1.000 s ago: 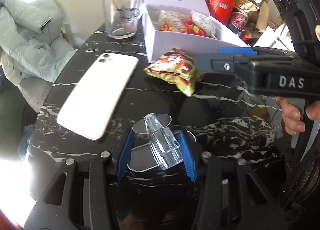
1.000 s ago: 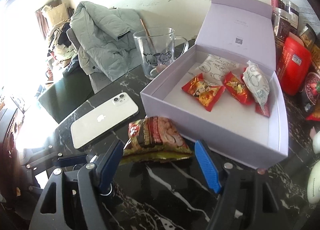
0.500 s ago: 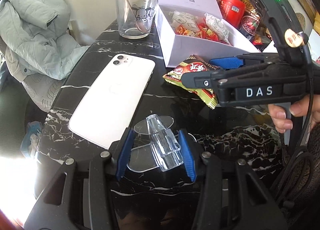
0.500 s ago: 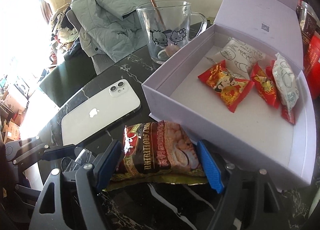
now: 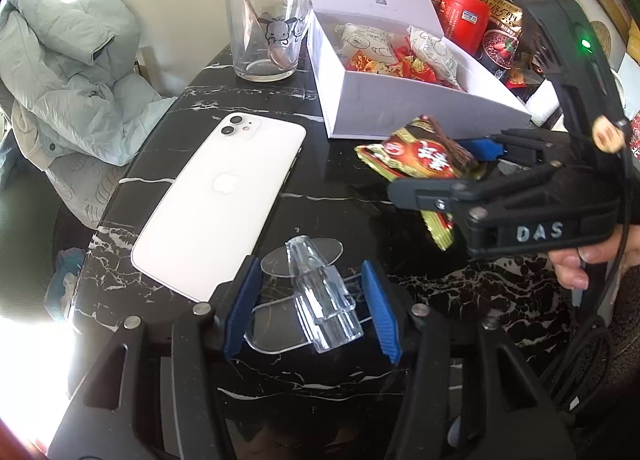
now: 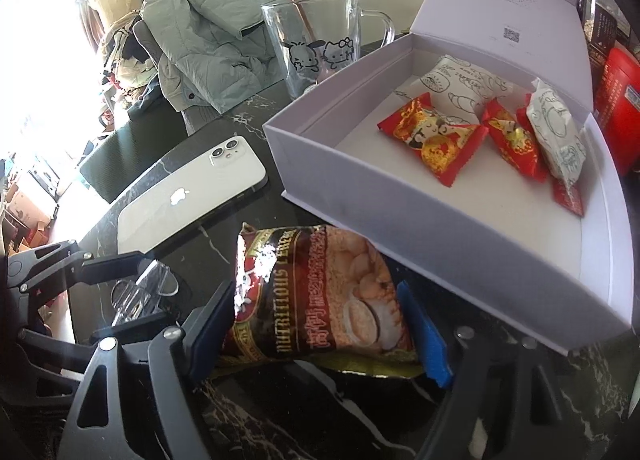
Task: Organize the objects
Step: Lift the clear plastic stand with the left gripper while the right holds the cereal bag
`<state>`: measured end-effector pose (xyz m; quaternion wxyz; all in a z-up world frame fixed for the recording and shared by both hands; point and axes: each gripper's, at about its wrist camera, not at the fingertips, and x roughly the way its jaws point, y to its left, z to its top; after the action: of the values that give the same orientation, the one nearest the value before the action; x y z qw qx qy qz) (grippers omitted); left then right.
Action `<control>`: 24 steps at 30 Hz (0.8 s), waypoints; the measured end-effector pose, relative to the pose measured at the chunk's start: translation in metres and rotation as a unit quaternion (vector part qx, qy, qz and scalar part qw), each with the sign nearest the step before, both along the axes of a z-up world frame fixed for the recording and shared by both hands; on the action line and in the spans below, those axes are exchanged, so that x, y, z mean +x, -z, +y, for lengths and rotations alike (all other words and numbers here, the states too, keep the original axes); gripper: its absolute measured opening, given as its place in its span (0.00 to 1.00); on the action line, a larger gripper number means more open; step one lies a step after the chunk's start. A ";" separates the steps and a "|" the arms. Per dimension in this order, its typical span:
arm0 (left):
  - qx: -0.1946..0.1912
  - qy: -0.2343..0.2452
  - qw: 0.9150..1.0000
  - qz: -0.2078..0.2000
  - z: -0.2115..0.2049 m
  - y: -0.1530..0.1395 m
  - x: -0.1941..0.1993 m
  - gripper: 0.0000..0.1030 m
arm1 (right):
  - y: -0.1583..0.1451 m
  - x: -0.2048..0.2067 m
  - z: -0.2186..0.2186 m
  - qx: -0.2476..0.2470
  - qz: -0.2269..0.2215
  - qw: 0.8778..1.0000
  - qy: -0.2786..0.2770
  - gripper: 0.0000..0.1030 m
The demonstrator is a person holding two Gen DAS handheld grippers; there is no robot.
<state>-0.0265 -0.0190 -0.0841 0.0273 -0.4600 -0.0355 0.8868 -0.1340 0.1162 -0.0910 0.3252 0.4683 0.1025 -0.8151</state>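
Observation:
A clear acrylic phone stand [image 5: 316,300] rests on the black marble table [image 5: 332,203] between the blue pads of my left gripper [image 5: 310,272]. Its jaws are opening and stand slightly off the stand. A red and green cereal sachet [image 6: 320,300] lies flat just in front of the white gift box [image 6: 400,215]. My right gripper [image 6: 316,292] straddles the sachet, open, with a pad close to each side. In the left wrist view the right gripper [image 5: 440,169] reaches in from the right over the sachet [image 5: 416,159]. A white phone [image 5: 220,199] lies face down to the left.
The box [image 5: 400,103] has its lid up and holds several wrapped snacks [image 6: 432,139]. A glass mug [image 5: 268,31] with a stirrer stands behind the phone. Jars and tins [image 5: 464,15] crowd the back right. A grey jacket [image 5: 72,79] hangs over a chair at the left table edge.
My right gripper has come down and forward so the sachet now sits between its fingers. My left gripper's pads have spread a little away from the clear stand.

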 end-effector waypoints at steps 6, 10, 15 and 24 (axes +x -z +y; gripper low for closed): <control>-0.008 -0.001 1.000 0.001 0.007 0.000 -0.003 0.53 | 0.000 0.016 0.034 0.004 -0.001 0.999 0.038 0.78; -0.015 0.009 1.000 -0.003 0.016 -0.001 -0.005 0.52 | 0.000 0.030 0.053 0.005 0.001 0.999 0.050 0.78; -0.016 0.036 0.999 -0.007 0.031 -0.002 -0.008 0.51 | 0.000 0.048 0.065 0.012 0.014 0.999 0.049 0.74; -0.034 0.051 0.998 -0.013 0.045 -0.001 -0.014 0.40 | 0.001 0.055 0.083 0.000 0.015 0.997 0.077 0.68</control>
<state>-0.0401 0.0260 -0.0827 0.0565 -0.4731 0.0184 0.8790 -0.0791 0.1996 -0.0920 0.2602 0.4627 0.0708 -0.8445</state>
